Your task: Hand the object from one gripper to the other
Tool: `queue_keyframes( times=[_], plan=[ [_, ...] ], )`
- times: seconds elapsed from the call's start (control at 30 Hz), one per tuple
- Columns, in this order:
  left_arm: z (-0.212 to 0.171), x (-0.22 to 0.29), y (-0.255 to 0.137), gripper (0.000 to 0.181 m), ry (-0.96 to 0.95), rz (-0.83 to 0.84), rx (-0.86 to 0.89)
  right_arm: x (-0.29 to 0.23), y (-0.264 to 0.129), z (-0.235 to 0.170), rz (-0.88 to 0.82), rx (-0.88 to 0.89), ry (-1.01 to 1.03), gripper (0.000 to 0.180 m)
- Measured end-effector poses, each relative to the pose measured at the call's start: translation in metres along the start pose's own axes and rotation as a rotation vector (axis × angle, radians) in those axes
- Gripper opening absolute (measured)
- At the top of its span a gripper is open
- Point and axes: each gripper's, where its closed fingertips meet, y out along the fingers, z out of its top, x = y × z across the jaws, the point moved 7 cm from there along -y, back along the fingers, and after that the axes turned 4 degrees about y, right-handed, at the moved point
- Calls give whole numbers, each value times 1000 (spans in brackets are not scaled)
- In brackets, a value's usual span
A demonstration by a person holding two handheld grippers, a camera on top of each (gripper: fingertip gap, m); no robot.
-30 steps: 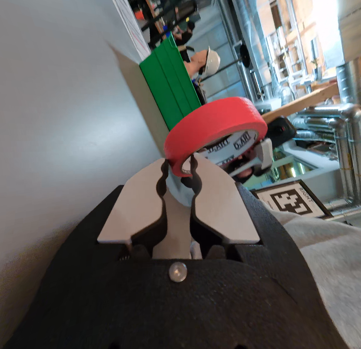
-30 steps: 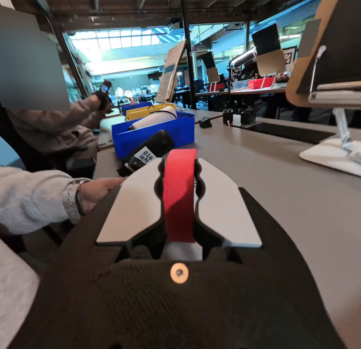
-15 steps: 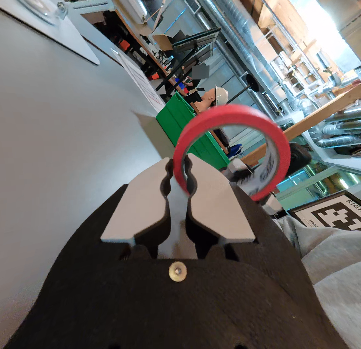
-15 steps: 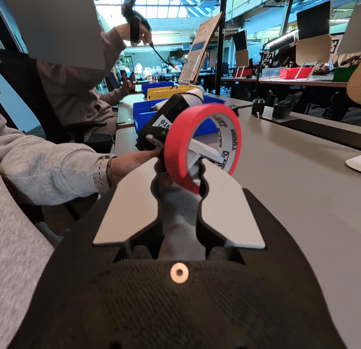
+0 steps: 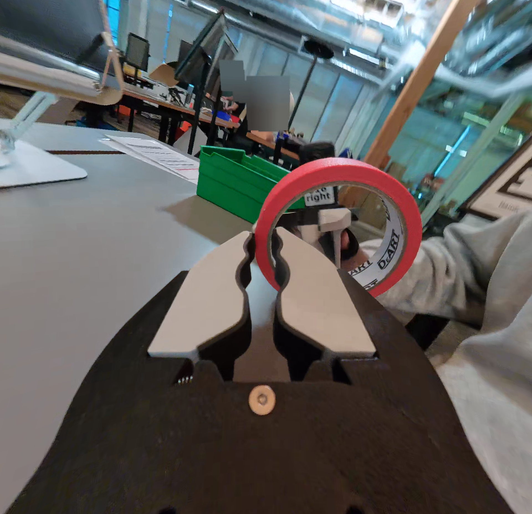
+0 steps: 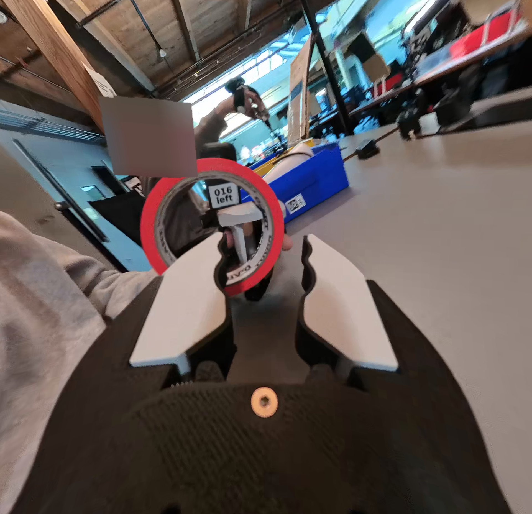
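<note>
A red roll of tape (image 5: pixel 339 169) stands upright in the air over the grey table (image 5: pixel 86 241). My left gripper (image 5: pixel 263 232) is shut on the roll's left rim, one finger outside and one inside the ring. In the right wrist view the roll (image 6: pixel 149 226) hangs just ahead and left of my right gripper (image 6: pixel 263 236), which is open and holds nothing. Its left finger (image 6: pixel 190 293) overlaps the roll's lower edge in that view. Each gripper shows through the ring in the other's view: the right one (image 5: pixel 331 221) and the left one (image 6: pixel 236 215).
A green bin (image 5: pixel 230 180) stands on the table beyond the roll, with a paper sheet (image 5: pixel 161 154) and a white stand base (image 5: pixel 34 169) farther left. A blue bin (image 6: pixel 311 180) sits behind the roll in the right wrist view. Grey sleeves (image 5: pixel 449 270) flank both grippers. The grippers are tip to tip, or close to it.
One second ago my right gripper was shut on the roll. It has opened wide and drawn back. The roll now hangs from my left gripper alone, and both views have swung round.
</note>
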Motion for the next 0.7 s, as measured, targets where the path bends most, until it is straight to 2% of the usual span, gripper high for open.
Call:
queue_keyframes(
  times=[0.17, 0.3, 0.37, 0.6, 0.67, 0.7],
  plan=[
    [-4, 11, 7, 13, 104, -34, -50, 2, 13, -22, 62, -185, 124, 50],
    [-1, 12, 6, 14, 125, -28, -31, -1, 18, -32, 82, -277, 168, 40],
    [2, 14, 4, 14, 124, -33, -2, 0, 19, -34, 106, -289, 221, 33],
    [2, 24, 9, 14, 130, -64, 25, 4, 19, -37, 173, -249, 373, 34],
    [1, 27, 11, 14, 134, -71, 26, 2, 19, -37, 201, -258, 383, 15],
    [1, 28, 12, 14, 137, -74, 27, 2, 19, -37, 205, -262, 389, 12]
  ],
)
